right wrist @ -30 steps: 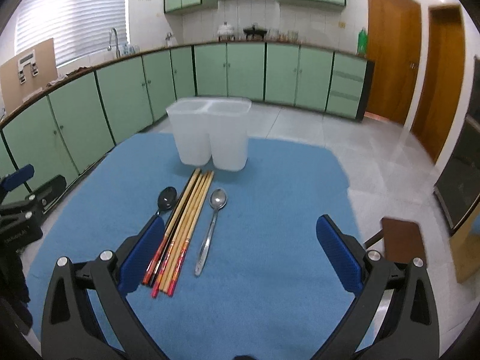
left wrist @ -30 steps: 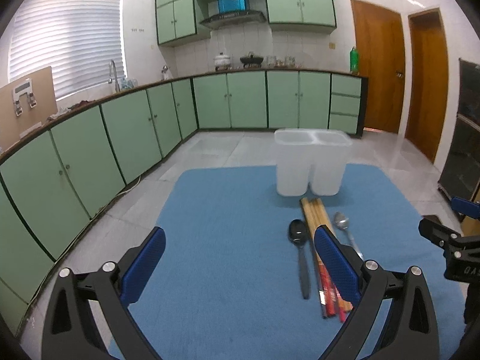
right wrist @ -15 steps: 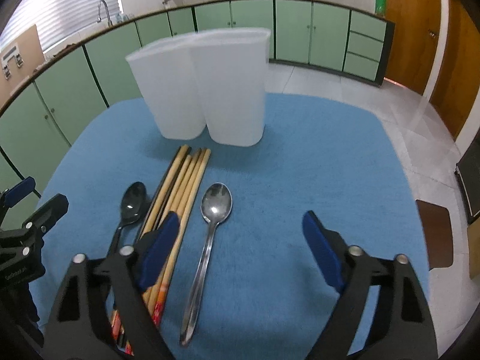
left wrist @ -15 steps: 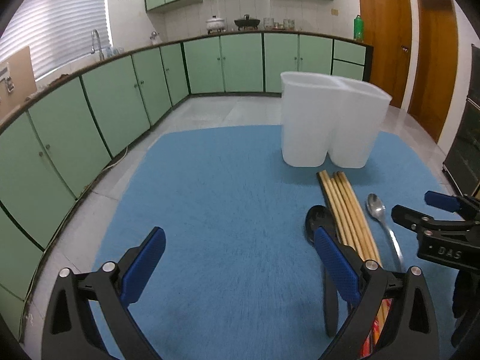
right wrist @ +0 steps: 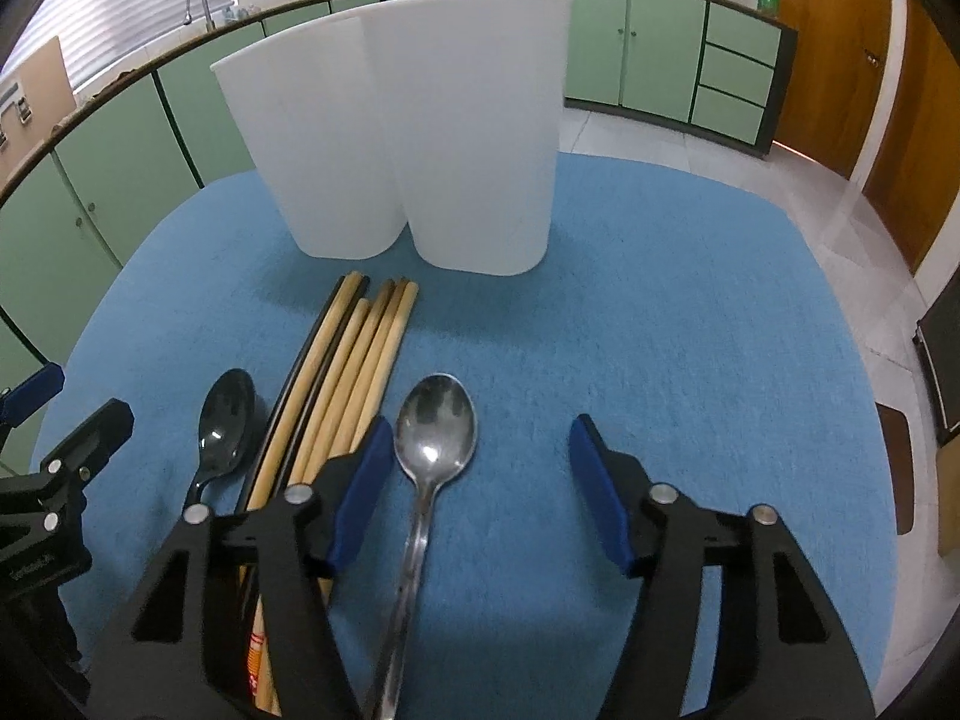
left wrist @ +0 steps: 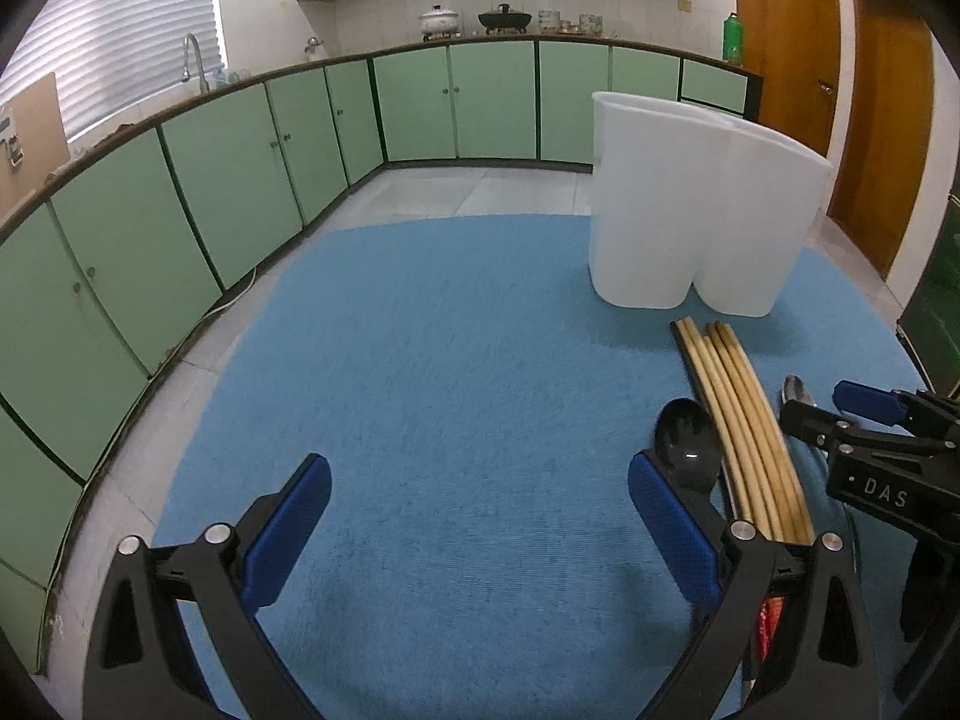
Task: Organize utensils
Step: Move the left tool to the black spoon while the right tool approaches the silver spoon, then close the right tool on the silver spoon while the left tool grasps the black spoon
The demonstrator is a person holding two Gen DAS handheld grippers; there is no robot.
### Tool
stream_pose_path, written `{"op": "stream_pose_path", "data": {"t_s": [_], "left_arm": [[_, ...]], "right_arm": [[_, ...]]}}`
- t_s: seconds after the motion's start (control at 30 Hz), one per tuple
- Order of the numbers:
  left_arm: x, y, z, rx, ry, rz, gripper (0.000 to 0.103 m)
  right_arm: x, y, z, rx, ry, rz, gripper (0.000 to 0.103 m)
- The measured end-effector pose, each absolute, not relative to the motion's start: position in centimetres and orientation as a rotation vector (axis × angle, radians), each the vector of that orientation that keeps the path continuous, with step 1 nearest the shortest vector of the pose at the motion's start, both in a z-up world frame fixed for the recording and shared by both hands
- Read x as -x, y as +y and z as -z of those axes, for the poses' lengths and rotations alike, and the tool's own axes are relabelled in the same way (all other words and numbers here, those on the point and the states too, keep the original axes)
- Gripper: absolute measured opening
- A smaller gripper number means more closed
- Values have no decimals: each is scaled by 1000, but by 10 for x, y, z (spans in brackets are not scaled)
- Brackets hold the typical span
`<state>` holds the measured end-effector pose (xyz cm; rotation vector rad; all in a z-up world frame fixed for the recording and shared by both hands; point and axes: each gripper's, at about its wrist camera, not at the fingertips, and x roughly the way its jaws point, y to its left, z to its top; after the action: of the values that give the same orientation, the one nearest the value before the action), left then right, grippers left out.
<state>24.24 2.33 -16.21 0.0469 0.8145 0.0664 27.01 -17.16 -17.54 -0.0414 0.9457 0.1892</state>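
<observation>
From the left wrist, we have come down close to the blue mat (left wrist: 450,360). Our left gripper (left wrist: 480,531) has its jaws wide, with nothing between them. The black spoon (left wrist: 687,450) lies just in front of the white holder (left wrist: 690,222), beside the chopsticks (left wrist: 744,420)

From the right wrist, our right gripper (right wrist: 480,480) has just been closing its jaws. They are half shut around the silver spoon (right wrist: 435,420) but not touching it yet. We think that spoon gets picked up first
</observation>
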Motion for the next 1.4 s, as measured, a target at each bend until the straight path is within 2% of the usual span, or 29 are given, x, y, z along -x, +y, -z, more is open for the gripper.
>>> {"op": "stream_pose_path", "data": {"t_s": [0.07,0.2,0.63,0.9,1.4], "left_arm": [[-243,22,163,-43,818,-60,97],[-243,16,164,-49,824,-28,97],[-246,-22,177,-112,882,60,97],[-258,-15,187,-96,945,44,98],[-270,-2,175,-57,922,-7,97]], "right_arm": [[-270,-169,178,48,942,-193,50],[-265,-167,178,65,926,-221,28],[-266,-184,173,33,936,-200,28],[-268,-178,173,31,934,-193,28],[-265,-171,177,65,936,-164,29]]}}
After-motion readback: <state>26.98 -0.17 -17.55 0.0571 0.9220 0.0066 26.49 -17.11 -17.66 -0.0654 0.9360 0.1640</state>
